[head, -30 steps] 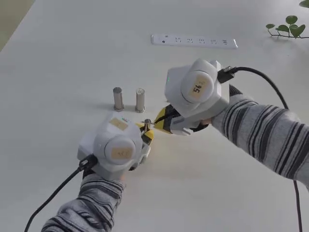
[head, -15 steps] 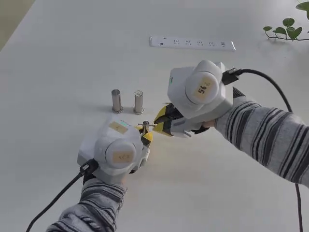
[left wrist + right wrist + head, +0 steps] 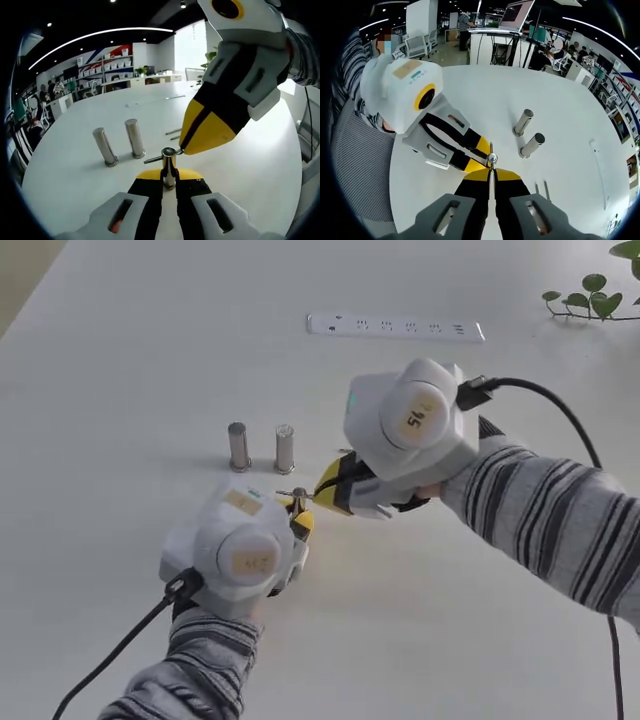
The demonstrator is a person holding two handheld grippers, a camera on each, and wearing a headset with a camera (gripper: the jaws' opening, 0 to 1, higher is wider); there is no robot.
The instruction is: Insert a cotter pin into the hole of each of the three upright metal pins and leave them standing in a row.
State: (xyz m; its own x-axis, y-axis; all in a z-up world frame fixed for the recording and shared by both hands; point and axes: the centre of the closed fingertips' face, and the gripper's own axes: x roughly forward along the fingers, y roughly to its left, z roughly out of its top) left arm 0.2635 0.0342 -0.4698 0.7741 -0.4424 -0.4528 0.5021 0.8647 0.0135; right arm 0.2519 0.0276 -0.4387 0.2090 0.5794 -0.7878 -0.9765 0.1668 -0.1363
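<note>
Two bare metal pins [image 3: 238,445] [image 3: 285,448] stand upright side by side on the white table [image 3: 120,360]. In front of them, my left gripper [image 3: 300,516] is shut on a third metal pin [image 3: 169,169] and holds it upright. A thin cotter pin [image 3: 154,159] passes through the hole near its top, with the tip sticking out on the left. My right gripper [image 3: 322,490] comes in from the right, shut on the cotter pin's other end just beside the pin [image 3: 492,159]. The two free pins [image 3: 524,122] [image 3: 532,145] stand beyond the right gripper [image 3: 491,173].
Two loose cotter pins [image 3: 174,134] lie on the table behind the held pin, to the right of the standing ones. A white power strip [image 3: 395,327] lies at the far edge. A leafy plant sprig [image 3: 590,295] is at the far right.
The cotter pin's tip now sticks out on the left side of the held pin, as the right gripper has pushed it slightly left. The two standing pins have not moved.
</note>
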